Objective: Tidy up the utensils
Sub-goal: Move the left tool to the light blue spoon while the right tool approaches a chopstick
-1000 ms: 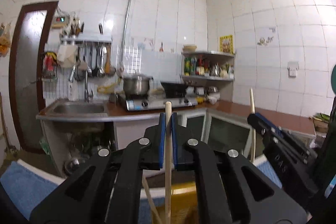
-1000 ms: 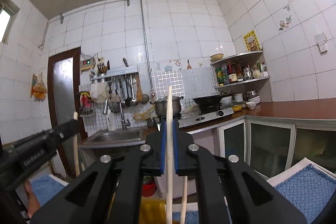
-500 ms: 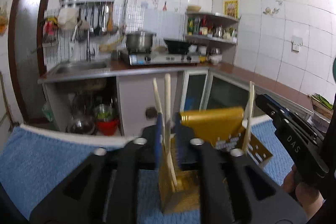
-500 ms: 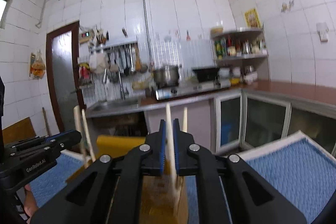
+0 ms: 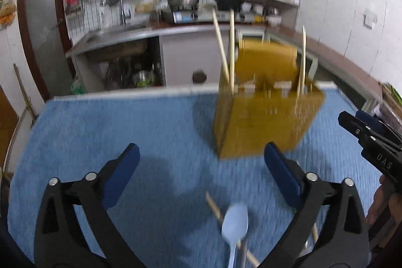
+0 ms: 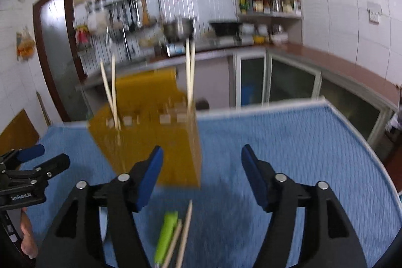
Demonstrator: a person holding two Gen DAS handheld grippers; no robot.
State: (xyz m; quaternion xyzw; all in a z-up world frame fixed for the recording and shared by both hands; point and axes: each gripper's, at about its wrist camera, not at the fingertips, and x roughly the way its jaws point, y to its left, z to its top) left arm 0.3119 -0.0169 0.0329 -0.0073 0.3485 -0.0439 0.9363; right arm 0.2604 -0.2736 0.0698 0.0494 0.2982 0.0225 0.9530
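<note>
Both tongs, the left gripper (image 5: 199,173) and the right gripper (image 6: 202,176), are spread wide and hold nothing. Four chopsticks (image 6: 189,77) stand in the yellow holder (image 5: 263,122) so they stay tidy. More chopsticks (image 6: 183,235) and a spoon (image 5: 235,221), blurry, maybe plastic, wait on the blue mat (image 5: 113,129).

The left hand-held gripper (image 5: 201,175) is black plastic, with two angular, triangulated finger arms, each carrying round silver screw heads near the joints. Its fingertips (image 5: 120,176) wear flat blue pads. From the right wrist view its side bears white "GenRobot.AI" lettering, and bare skin shows beneath it. The right hand-held gripper (image 6: 201,177) has the same black frame, silver screws and blue pads (image 6: 148,177). Seen from the left, its body reads "DAS" in white.
</note>
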